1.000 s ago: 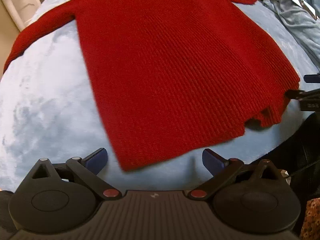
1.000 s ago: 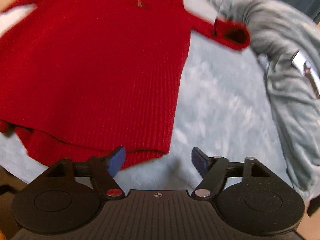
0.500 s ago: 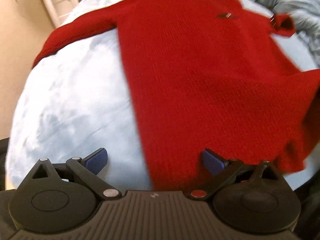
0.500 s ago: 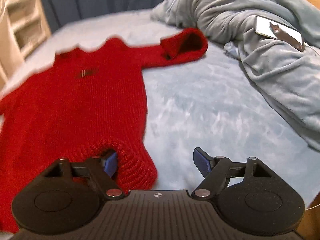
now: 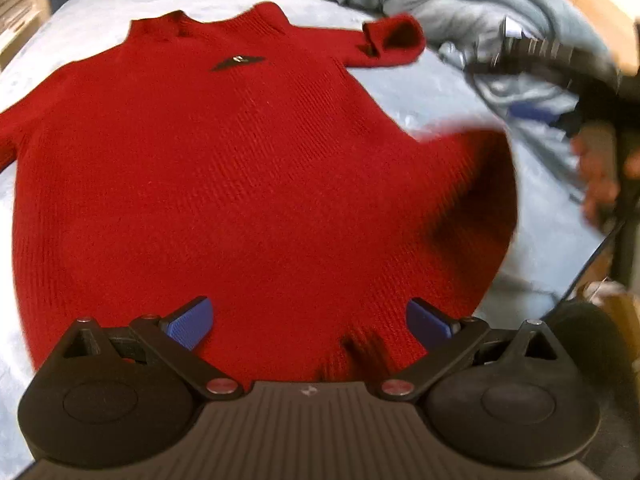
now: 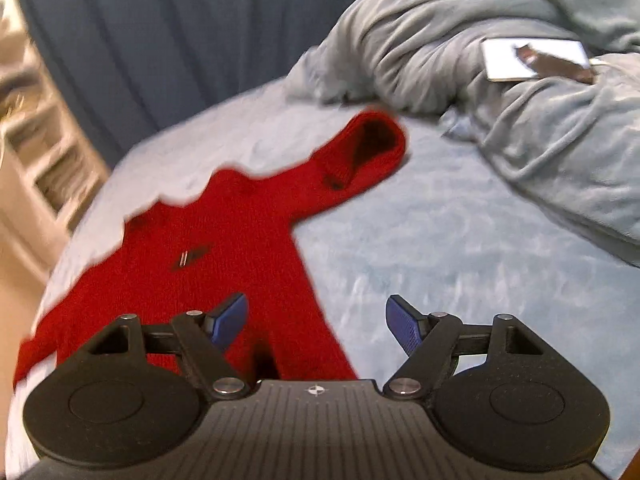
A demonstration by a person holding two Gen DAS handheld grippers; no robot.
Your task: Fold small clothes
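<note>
We see the red sweater (image 5: 248, 184) spread front-up on the pale blue bed (image 6: 460, 248), its collar at the far end and 1 sleeve cuff (image 6: 372, 148) lying just beside the rumpled grey blanket (image 6: 520, 80). Our left gripper (image 5: 308, 320) hangs over the sweater's near hem, fingers (image 5: 192, 322) spread wide and holding nothing. Our right gripper (image 6: 316, 322) is over the sweater's right edge, fingers (image 6: 404, 326) likewise wide apart and empty. A phone (image 6: 532, 58) rests on the blanket.
</note>
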